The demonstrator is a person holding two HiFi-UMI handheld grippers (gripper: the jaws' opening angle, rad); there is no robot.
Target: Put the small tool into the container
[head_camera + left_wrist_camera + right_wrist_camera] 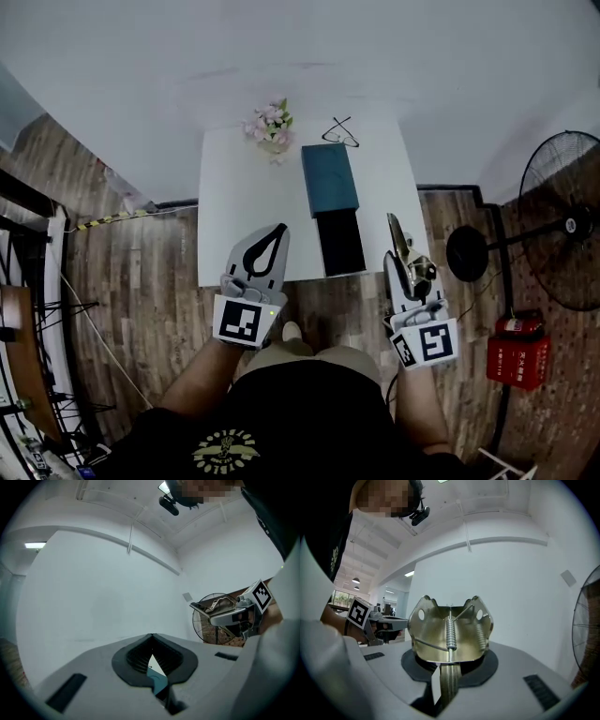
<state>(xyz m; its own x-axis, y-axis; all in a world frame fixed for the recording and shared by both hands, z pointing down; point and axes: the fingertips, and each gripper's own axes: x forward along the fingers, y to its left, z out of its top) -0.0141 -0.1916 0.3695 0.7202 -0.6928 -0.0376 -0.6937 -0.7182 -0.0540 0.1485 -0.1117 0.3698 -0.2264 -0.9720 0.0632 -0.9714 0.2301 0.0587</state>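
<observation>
Firmly the right gripper (449, 667) clamps the brass tool (450, 630), its length pointing forward along the jaws.

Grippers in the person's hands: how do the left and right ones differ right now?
The right gripper is clamped on a brass-coloured metal tool with a spring; the left gripper holds nothing. The right gripper's jaws stand apart around the tool; the left gripper's jaws meet at the tips. Both are grey and each carries a black-and-white marker cube.
</observation>
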